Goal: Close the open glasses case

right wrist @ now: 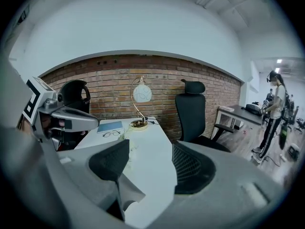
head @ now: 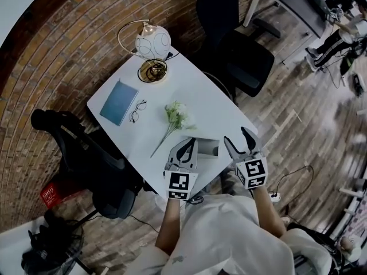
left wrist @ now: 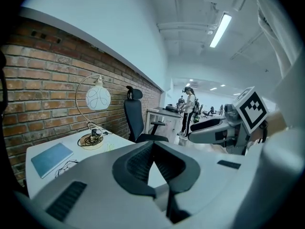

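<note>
The open grey glasses case (head: 208,148) lies near the front edge of the white table (head: 192,85), its lid up. My left gripper (head: 184,146) hovers just left of the case, and its fingertips meet in a point with nothing between them (left wrist: 153,146). To the right of the case my right gripper (head: 236,135) stands open over the table's edge, with a wide empty gap between its pads (right wrist: 150,149). Neither gripper view shows the case. The glasses (head: 137,110) lie farther back beside a blue notebook (head: 118,102).
A sprig of white flowers (head: 176,116) lies mid-table behind the case. A globe lamp (head: 152,42) on a gold base stands at the far end by the brick wall. Black office chairs stand at the table's right (head: 243,56) and left (head: 86,153). A person (right wrist: 275,111) stands far off.
</note>
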Action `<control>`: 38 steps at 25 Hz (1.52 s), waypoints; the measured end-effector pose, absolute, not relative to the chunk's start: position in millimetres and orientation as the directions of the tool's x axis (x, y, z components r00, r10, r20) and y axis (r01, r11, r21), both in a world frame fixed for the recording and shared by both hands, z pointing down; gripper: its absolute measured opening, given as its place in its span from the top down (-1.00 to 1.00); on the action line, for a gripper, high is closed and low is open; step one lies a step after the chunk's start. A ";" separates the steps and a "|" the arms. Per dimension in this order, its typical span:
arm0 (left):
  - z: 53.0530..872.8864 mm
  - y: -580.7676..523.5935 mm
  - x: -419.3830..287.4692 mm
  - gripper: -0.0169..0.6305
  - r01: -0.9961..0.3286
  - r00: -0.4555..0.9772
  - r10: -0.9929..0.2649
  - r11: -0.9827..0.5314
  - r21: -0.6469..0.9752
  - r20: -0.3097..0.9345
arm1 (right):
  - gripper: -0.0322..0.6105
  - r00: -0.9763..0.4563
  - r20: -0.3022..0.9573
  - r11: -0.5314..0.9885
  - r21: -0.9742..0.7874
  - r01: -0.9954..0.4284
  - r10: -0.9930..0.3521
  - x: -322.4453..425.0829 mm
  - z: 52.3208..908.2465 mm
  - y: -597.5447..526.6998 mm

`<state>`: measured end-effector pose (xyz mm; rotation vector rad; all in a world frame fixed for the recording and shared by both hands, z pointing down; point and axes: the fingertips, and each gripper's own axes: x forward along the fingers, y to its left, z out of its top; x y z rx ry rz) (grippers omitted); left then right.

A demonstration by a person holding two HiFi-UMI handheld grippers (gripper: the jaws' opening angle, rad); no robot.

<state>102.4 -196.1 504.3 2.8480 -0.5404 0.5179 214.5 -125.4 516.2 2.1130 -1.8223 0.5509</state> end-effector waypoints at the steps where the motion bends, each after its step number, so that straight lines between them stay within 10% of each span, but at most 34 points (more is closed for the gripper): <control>1: 507.3 -195.9 102.8 0.93 -0.396 0.867 -0.324 -0.910 0.127 0.379 | 0.02 0.110 0.474 -0.140 -0.029 -0.990 -0.874 215.5 519.7 -126.9; 38: 624.1 -169.1 112.0 0.93 -0.713 0.631 -0.524 -0.683 0.160 0.573 | 0.02 -0.330 0.602 0.326 -0.121 -0.938 -0.727 214.9 631.0 -162.4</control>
